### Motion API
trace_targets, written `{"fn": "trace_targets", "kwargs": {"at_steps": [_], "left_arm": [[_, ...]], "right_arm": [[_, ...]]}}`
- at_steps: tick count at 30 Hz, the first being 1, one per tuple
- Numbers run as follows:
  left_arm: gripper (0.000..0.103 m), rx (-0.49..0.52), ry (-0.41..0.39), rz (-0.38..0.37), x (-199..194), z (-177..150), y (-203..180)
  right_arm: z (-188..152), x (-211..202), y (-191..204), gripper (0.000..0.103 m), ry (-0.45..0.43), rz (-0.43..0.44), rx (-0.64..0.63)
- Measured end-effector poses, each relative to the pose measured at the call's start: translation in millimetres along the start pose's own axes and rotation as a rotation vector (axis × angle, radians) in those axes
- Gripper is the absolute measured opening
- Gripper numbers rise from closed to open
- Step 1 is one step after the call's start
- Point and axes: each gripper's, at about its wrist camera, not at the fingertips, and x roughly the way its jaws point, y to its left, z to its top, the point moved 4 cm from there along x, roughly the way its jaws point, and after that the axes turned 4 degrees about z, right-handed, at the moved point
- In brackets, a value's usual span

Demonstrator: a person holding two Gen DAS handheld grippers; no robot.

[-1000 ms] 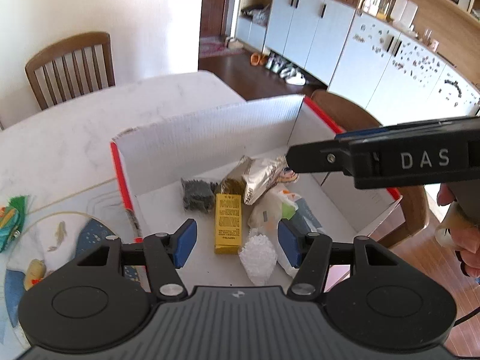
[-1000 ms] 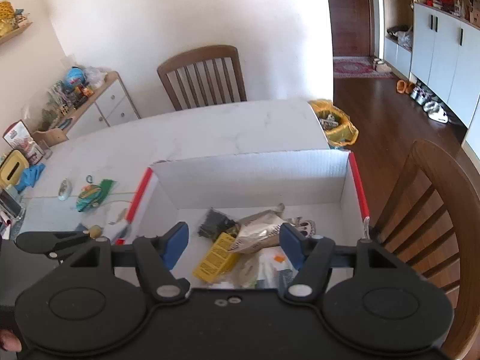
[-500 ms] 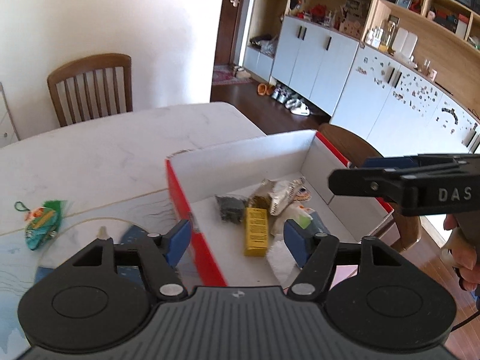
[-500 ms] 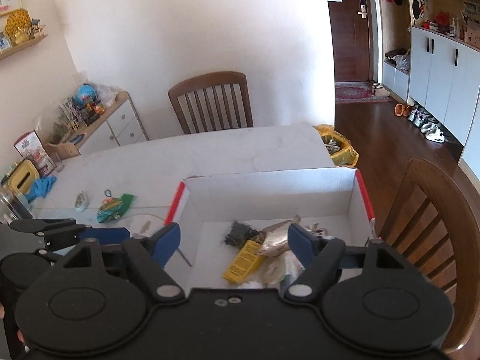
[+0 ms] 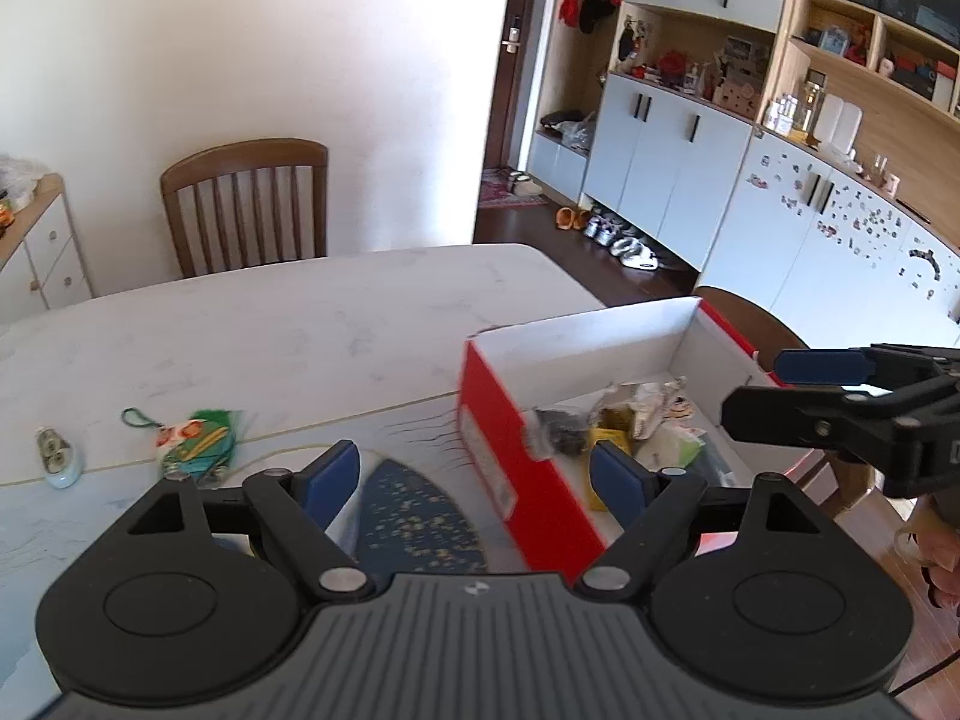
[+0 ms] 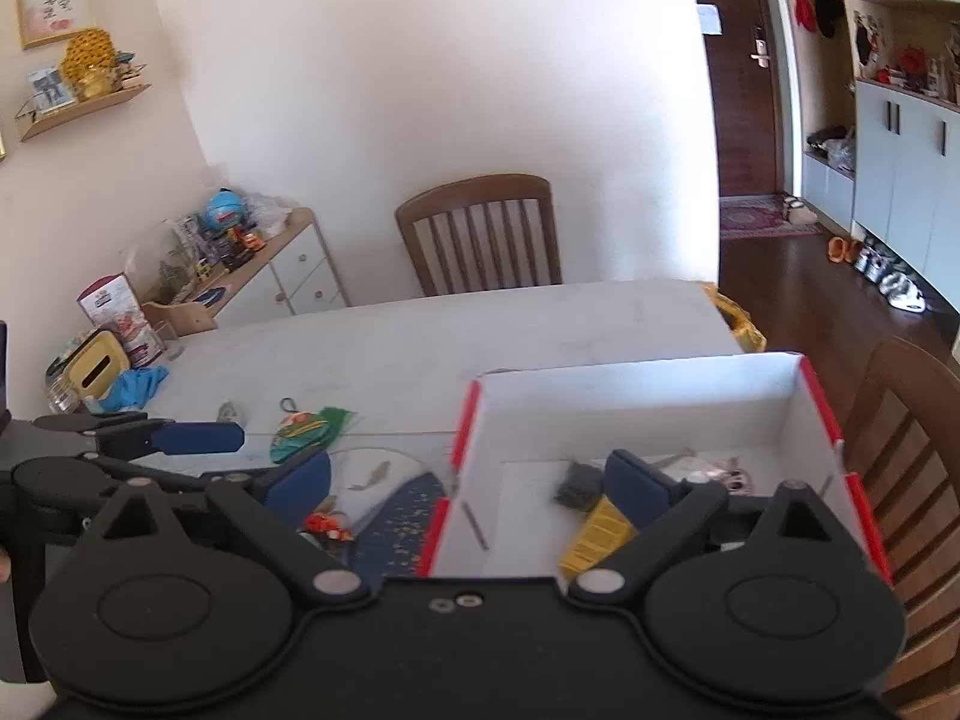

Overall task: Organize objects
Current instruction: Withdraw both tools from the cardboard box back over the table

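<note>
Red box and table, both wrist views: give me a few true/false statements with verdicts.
1. The yellow packet lies inside the red box. True.
2. The left gripper is clamped on the yellow packet. False: its jaws are open with nothing held.
3. The green pouch sits on the table, outside the box. True.
4. The right gripper holds the green pouch. False: it is open and empty.
5. The box is closed with a lid. False: it is open-topped.

White marble table [image 5: 312, 330], red-and-white box [image 5: 510, 468] at 3 o'clock, green pouch [image 5: 198, 441] at 9 o'clock, blue patterned mat [image 5: 414, 522] at 6 o'clock.
</note>
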Motion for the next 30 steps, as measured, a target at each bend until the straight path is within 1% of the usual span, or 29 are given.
{"fn": "trace_targets", "kwargs": {"at_steps": [3,5,7,13,22,26,30], "left_arm": [[0.087,0.0,-0.014,0.024,-5.7,-2.5,16.9],[0.089,-0.008,-0.019,0.025,-8.9,-4.7,28.8],[0.097,-0.016,-0.027,0.029,-11.7,-6.1,42.2],[0.102,-0.029,-0.054,0.052,-17.5,-11.2,79.9],[0.103,-0.036,-0.061,0.106,-10.7,-16.9,143.5],[0.103,-0.049,-0.066,0.15,-5.2,-18.7,174.4],[0.103,-0.068,-0.052,0.206,4.5,-22.6,203.0]], "right_arm": [[-1.5,5.7,17.6,0.102,-0.006,0.015,-0.014],[-1.9,10.3,27.8,0.102,-0.005,0.031,-0.016],[-3.2,15.8,38.5,0.102,0.0,0.037,-0.019],[-9.1,34.2,68.4,0.102,0.022,0.033,-0.048],[-20.0,63.6,101.2,0.102,0.072,0.004,-0.083],[-24.6,80.9,108.5,0.102,0.103,-0.012,-0.086],[-27.6,97.4,113.8,0.101,0.132,-0.024,-0.098]]}}
